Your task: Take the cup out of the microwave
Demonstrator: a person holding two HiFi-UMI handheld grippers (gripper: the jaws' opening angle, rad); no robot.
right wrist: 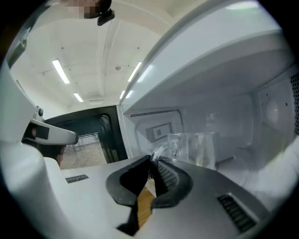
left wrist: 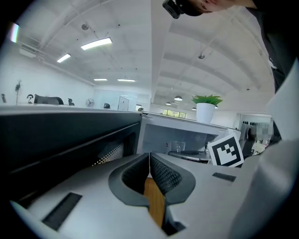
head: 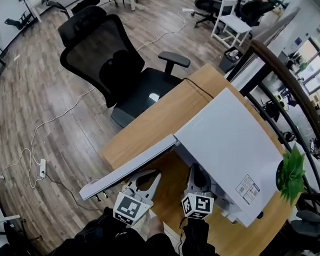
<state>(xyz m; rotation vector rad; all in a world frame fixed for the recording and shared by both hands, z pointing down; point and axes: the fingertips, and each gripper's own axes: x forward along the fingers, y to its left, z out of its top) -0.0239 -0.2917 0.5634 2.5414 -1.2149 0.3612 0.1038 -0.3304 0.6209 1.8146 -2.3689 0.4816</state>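
The white microwave (head: 229, 145) stands on a wooden table (head: 166, 114) with its door (head: 130, 169) swung open to the left. Inside it, in the right gripper view, is a clear glass cup (right wrist: 196, 147) with a handle. My right gripper (right wrist: 153, 161) is shut on that handle at its tips. In the head view the right gripper (head: 196, 178) reaches into the oven mouth. My left gripper (head: 152, 177) hangs just outside, beside the door. Its jaws (left wrist: 149, 156) are shut with nothing between them. The cup (left wrist: 177, 146) shows small in the cavity in the left gripper view.
A black office chair (head: 115, 62) stands behind the table's far left edge. A potted plant (head: 292, 171) sits to the right of the microwave. A cable and power strip (head: 42, 169) lie on the floor. A dark railing (head: 292, 84) runs at the right.
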